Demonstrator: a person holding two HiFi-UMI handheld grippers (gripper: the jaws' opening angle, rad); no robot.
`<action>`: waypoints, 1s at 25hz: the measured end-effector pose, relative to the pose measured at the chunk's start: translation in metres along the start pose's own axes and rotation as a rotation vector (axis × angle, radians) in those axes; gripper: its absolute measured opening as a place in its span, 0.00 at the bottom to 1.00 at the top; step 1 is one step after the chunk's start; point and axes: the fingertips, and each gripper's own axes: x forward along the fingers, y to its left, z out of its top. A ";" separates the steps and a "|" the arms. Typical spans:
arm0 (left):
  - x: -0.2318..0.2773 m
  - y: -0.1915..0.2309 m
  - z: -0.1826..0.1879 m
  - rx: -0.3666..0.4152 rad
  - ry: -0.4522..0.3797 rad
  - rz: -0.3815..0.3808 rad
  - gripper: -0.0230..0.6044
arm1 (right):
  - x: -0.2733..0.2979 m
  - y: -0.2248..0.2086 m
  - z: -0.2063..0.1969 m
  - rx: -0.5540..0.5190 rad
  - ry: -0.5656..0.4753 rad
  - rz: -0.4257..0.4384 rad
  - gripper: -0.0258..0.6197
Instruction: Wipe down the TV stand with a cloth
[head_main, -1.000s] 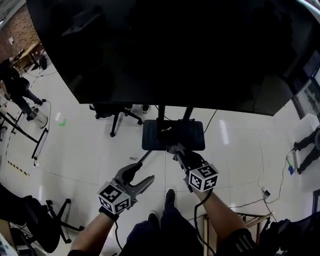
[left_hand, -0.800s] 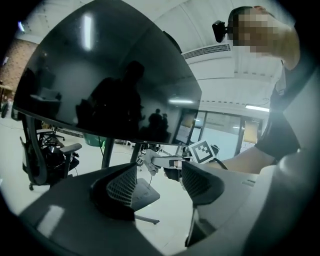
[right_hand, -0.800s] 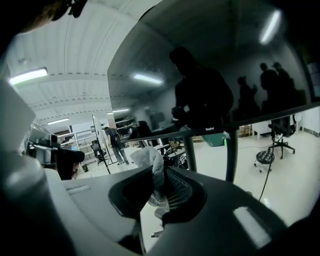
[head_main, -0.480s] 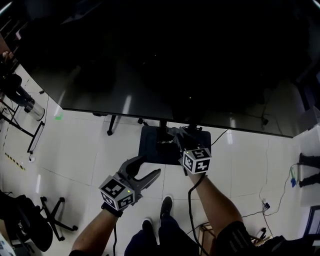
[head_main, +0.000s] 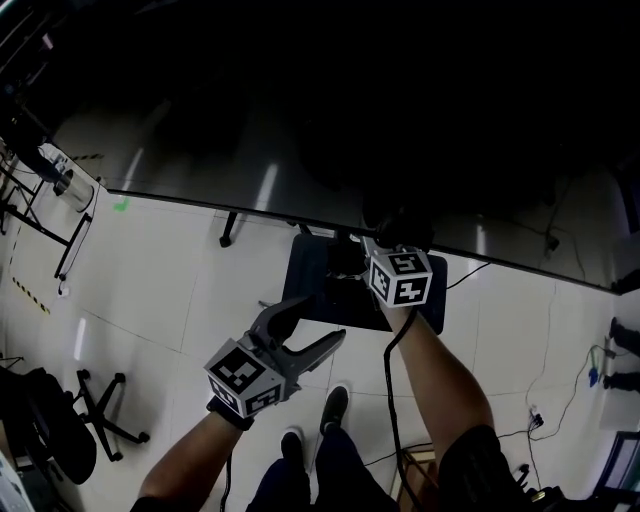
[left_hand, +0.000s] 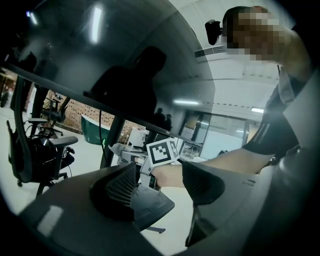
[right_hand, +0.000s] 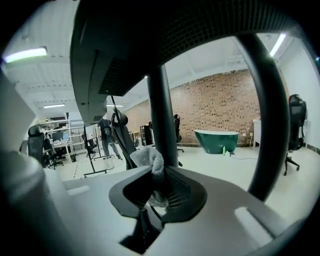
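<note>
A big dark TV (head_main: 330, 110) fills the top of the head view. Under it lies the stand's dark base plate (head_main: 312, 290), from which two black posts (right_hand: 162, 115) rise. My right gripper (head_main: 352, 255) reaches over the base up to those posts, shut on a small grey cloth (right_hand: 151, 162) that bunches against the left post. The right gripper (right_hand: 157, 187) has the cloth pinched between its pads. My left gripper (head_main: 318, 325) hangs open over the floor just short of the base's near edge. The left gripper (left_hand: 160, 182) holds nothing and looks at the base plate (left_hand: 150, 205).
White tiled floor (head_main: 150, 290) surrounds the stand. A black office chair (head_main: 60, 430) stands at lower left, and cables (head_main: 560, 400) trail at right. A wheeled frame (head_main: 60, 250) sits at far left. The person's feet (head_main: 335, 410) are just behind the base.
The right gripper has moved forward over the base to the posts with the cloth. The left gripper has followed a little toward the base, still open. The head view has tipped closer under the TV.
</note>
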 end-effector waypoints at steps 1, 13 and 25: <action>0.001 0.002 -0.006 -0.008 0.003 0.004 0.54 | 0.006 -0.002 0.001 -0.006 -0.002 0.001 0.11; 0.008 0.025 -0.045 -0.060 0.016 0.027 0.53 | 0.051 -0.020 -0.038 -0.029 0.088 0.001 0.11; 0.022 0.028 -0.079 -0.110 0.030 0.033 0.53 | 0.084 -0.029 -0.120 -0.091 0.281 0.019 0.11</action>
